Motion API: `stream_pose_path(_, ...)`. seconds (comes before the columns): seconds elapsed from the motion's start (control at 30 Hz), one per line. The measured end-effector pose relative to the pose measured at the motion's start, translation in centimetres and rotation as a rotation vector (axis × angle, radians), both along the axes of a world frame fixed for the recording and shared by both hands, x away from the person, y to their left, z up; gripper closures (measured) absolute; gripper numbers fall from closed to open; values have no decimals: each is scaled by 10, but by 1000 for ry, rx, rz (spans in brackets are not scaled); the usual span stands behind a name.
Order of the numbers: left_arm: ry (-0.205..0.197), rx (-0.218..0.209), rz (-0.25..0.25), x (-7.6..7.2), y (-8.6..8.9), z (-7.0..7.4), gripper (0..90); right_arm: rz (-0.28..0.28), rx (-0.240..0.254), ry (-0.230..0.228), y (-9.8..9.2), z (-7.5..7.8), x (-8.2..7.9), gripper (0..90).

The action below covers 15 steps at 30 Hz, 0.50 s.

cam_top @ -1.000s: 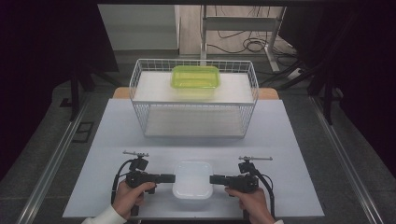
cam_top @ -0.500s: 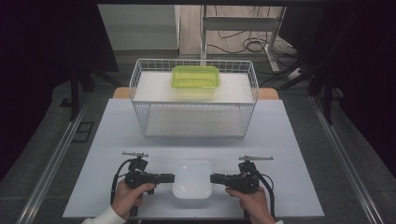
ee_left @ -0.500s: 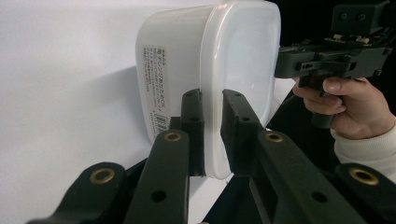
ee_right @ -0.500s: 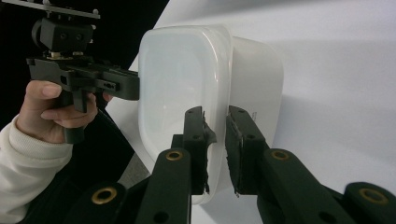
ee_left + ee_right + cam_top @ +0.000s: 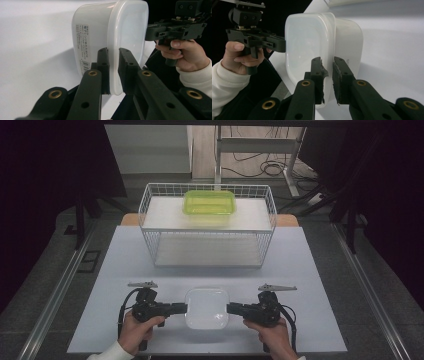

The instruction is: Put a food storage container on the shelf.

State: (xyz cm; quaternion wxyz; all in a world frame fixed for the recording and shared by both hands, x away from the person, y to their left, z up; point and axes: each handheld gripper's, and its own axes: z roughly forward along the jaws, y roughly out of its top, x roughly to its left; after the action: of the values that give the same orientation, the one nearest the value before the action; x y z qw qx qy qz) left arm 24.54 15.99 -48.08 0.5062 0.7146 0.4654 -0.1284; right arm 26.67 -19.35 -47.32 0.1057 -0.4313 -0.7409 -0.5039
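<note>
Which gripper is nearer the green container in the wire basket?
Neither clearly: left gripper and right gripper sit about equally far from the green container, each clamping one side of the white container.

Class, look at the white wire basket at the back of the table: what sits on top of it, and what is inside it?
A green container rests on the white board covering the wire basket. Through the wire front, its inside looks empty; the green container's contents cannot be made out.

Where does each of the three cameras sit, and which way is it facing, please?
High view: above the near table edge, looking forward and down; both forearms, left gripper, right gripper.
Left gripper view: along its jaws, clamped on the white container; opposite hand.
Right gripper view: along its jaws on the container's other rim; opposite hand.
All share the container.
</note>
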Motion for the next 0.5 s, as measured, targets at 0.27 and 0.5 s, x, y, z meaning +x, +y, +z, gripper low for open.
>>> stream_pose_path(0.27, -46, 6, -9, -1, -1, 7, 807, 11, -20, -84, 0, 11, -2, 786)
stream_pose_path(0.5, -89, 12, -18, 0, -1, 15, 807, 14, -32, -138, 0, 19, -4, 785)
